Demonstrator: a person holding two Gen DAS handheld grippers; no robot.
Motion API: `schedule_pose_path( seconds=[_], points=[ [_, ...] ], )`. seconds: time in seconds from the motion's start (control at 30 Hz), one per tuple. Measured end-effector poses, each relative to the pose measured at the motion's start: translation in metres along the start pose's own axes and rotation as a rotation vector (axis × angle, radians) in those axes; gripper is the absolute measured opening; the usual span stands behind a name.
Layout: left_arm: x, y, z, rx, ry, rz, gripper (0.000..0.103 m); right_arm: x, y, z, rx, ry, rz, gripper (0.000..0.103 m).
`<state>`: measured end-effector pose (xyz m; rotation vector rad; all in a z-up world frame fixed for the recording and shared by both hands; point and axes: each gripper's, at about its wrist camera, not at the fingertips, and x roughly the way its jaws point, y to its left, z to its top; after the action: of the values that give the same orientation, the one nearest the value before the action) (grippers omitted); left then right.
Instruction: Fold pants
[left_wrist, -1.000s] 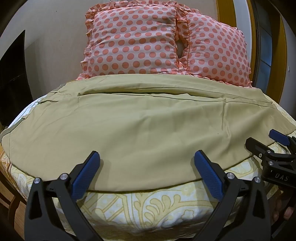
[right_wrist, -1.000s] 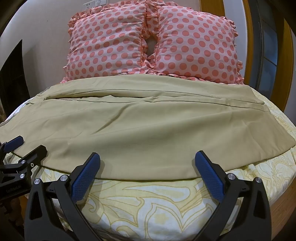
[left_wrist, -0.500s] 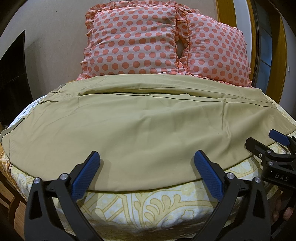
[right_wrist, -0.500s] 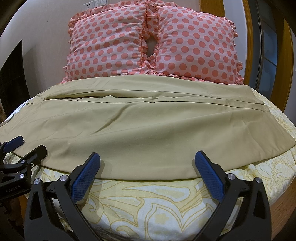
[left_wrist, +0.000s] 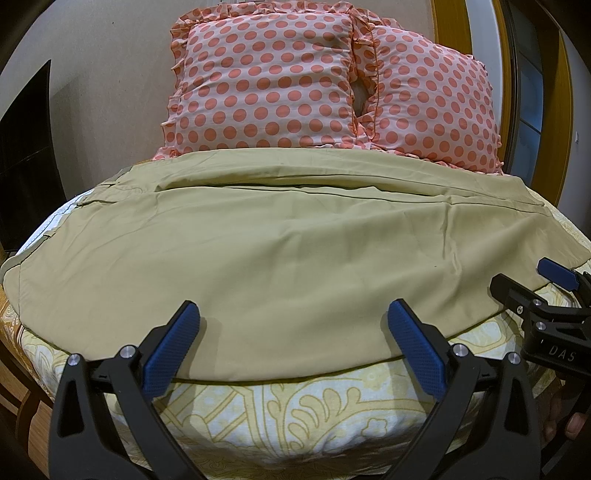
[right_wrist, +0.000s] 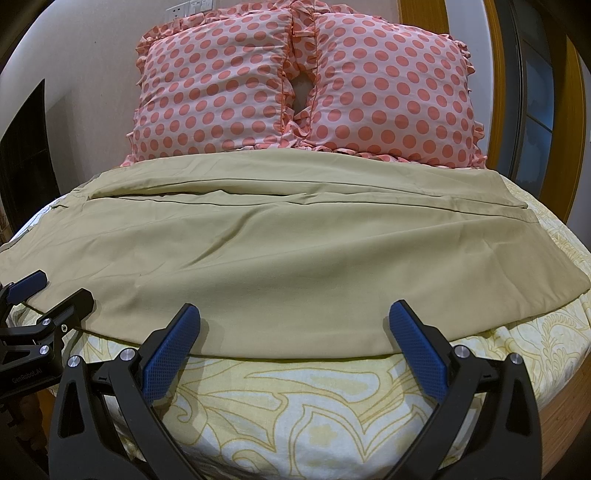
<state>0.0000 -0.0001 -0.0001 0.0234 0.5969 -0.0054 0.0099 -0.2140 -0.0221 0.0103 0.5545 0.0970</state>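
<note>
Khaki pants (left_wrist: 280, 251) lie spread flat across the bed, legs running left to right; they also show in the right wrist view (right_wrist: 295, 258). My left gripper (left_wrist: 291, 325) is open and empty, just above the pants' near edge. My right gripper (right_wrist: 291, 325) is open and empty over the same near edge, further right. The right gripper shows at the right of the left wrist view (left_wrist: 524, 284), and the left gripper at the left of the right wrist view (right_wrist: 55, 291).
The bed has a yellow patterned sheet (left_wrist: 295, 413) (right_wrist: 314, 406). Two pink polka-dot pillows (left_wrist: 266, 85) (right_wrist: 388, 88) lean on the wall behind the pants. A wooden door frame (right_wrist: 498, 74) stands at the right, and a dark panel (left_wrist: 26, 147) at the left.
</note>
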Motion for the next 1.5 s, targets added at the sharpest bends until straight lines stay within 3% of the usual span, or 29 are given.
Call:
schedule_pose_path(
  seconds=[0.9, 1.03, 1.17, 1.3, 1.5],
  points=[
    [0.0, 0.002, 0.002, 0.002, 0.011, -0.002, 0.101, -0.003, -0.003, -0.005, -0.004, -0.017, 0.002, 0.102],
    [0.004, 0.001, 0.005, 0.005, 0.025, -0.011, 0.101, -0.002, -0.006, 0.003, -0.021, 0.029, 0.04, 0.102],
    [0.008, 0.008, 0.013, -0.008, 0.049, -0.02, 0.101, -0.002, -0.026, 0.027, 0.018, 0.047, 0.05, 0.102],
    [0.01, 0.016, 0.032, -0.044, 0.049, -0.024, 0.101, 0.004, -0.061, 0.073, 0.064, 0.001, -0.017, 0.102],
    [0.023, 0.013, 0.063, 0.014, 0.029, 0.067, 0.101, 0.078, -0.145, 0.157, 0.25, 0.08, -0.165, 0.102]
  ],
)
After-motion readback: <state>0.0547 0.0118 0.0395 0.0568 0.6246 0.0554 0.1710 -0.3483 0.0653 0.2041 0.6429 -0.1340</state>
